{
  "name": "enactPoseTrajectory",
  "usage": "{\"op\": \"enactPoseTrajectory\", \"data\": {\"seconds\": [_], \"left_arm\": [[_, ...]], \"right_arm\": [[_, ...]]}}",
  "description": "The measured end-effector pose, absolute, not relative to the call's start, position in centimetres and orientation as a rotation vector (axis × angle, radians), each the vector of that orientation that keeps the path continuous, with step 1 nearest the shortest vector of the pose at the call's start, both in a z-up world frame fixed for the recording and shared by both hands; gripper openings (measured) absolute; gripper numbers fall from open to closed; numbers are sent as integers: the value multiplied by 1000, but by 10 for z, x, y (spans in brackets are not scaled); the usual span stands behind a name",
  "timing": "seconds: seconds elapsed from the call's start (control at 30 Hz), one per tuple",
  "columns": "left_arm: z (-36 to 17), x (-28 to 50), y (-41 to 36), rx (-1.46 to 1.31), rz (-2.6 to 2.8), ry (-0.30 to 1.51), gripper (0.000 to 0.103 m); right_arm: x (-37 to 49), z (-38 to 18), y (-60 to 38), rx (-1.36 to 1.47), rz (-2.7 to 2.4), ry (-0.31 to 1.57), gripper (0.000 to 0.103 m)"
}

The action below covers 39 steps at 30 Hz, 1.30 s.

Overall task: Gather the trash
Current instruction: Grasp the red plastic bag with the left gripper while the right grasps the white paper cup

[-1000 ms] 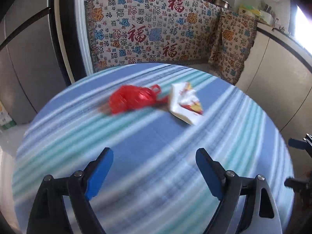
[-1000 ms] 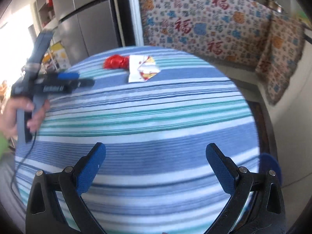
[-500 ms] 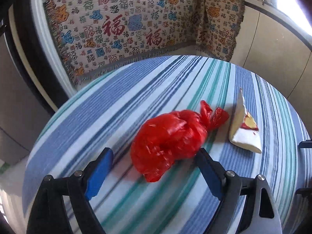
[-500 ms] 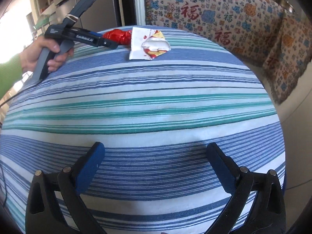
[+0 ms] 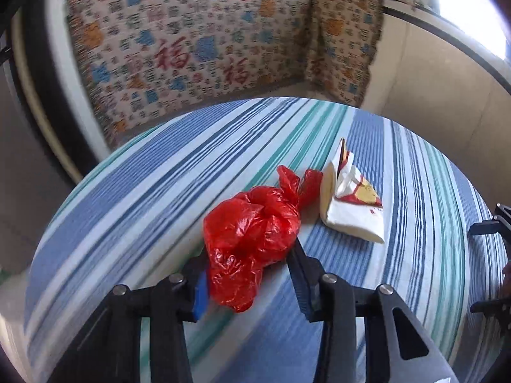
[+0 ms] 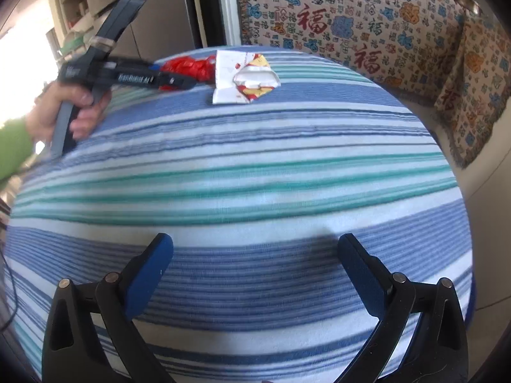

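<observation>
A: Red plastic is being closed on in the left wrist view. The knotted red bag (image 5: 255, 233) sits between the blue pads of the left gripper (image 5: 252, 274), and the jaws are closing, the pads pressed to its bulging sides.

B: The bulk should be squeezed, not the loose knot, or the film could slip free. The torn white wrapper (image 5: 351, 210) just beside the bag's knot is best left undisturbed by the lift.

A: Both pieces are seen resting on the striped tablecloth (image 5: 159, 198), with a patterned cloth (image 5: 191, 48) hung behind.

B: Now the right wrist view: the right gripper (image 6: 255, 274) is held wide apart above bare stripes, with nothing between its 2 fingers.

A: Across the table the bag (image 6: 188, 67) and wrapper (image 6: 246, 79) are seen near the far edge, the left gripper (image 6: 172, 79) at the bag, gripped by a hand (image 6: 73, 108). Steel cabinet doors (image 6: 153, 16) stand beyond.
</observation>
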State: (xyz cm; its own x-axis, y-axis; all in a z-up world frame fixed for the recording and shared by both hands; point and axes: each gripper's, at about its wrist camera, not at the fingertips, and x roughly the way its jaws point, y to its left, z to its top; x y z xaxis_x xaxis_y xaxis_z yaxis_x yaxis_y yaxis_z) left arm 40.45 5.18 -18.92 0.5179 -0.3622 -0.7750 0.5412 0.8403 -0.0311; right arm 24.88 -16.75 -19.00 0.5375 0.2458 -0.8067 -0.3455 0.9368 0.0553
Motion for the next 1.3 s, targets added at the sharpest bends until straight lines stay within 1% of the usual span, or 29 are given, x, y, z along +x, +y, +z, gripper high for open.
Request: {"op": "enactPoseTrajectory", "data": {"seconds": [0.17,0.33,0.43,0.6,0.63,0.67,0.7,0.73,0.77,0.8,0.83,0.93,1.1,1.2,1.23,1.27,1.3], "left_arm": [[-188,363,56,144,-373,929,43],[-186,321,48,133,-252,944,43],[-186,305,46,96,-260,948,44],[-184,297,41,119,-335,954,46],[-184,297,40,125,-356,954,47],[-184,296,39,140,-366,951,47],[-184,295,39,155,-376,946,48],[-185,295,39,158,-386,945,50],[-184,295,39,156,-400,946,52],[-184,296,40,152,-408,949,52],[-184,297,42,146,-417,956,54],[-183,298,43,129,-452,974,62],[-183,294,38,157,-470,975,62],[-184,291,32,193,-498,965,64],[-184,291,30,205,-502,960,64],[-184,290,29,217,-499,953,64],[-184,291,28,224,-491,942,64]], "right_arm": [[331,-184,-178,-81,434,958,102],[412,-189,-159,-172,603,994,102],[440,-189,-141,-259,689,999,102],[467,-178,-113,-295,827,999,101],[469,-180,-108,-309,849,1015,96],[472,-183,-104,-325,861,1033,83],[473,-187,-101,-344,873,1056,77],[472,-186,-101,-359,869,1044,66],[470,-185,-103,-361,882,1057,48],[469,-184,-107,-349,897,1071,46],[464,-183,-111,-339,907,1082,39],[437,-180,-126,-351,909,1113,21],[378,-179,-155,-283,869,1176,20],[358,-176,-167,-260,834,1165,22],[357,-174,-170,-257,806,1143,33],[359,-173,-172,-251,778,1120,58],[364,-170,-173,-233,744,1094,70]]}}
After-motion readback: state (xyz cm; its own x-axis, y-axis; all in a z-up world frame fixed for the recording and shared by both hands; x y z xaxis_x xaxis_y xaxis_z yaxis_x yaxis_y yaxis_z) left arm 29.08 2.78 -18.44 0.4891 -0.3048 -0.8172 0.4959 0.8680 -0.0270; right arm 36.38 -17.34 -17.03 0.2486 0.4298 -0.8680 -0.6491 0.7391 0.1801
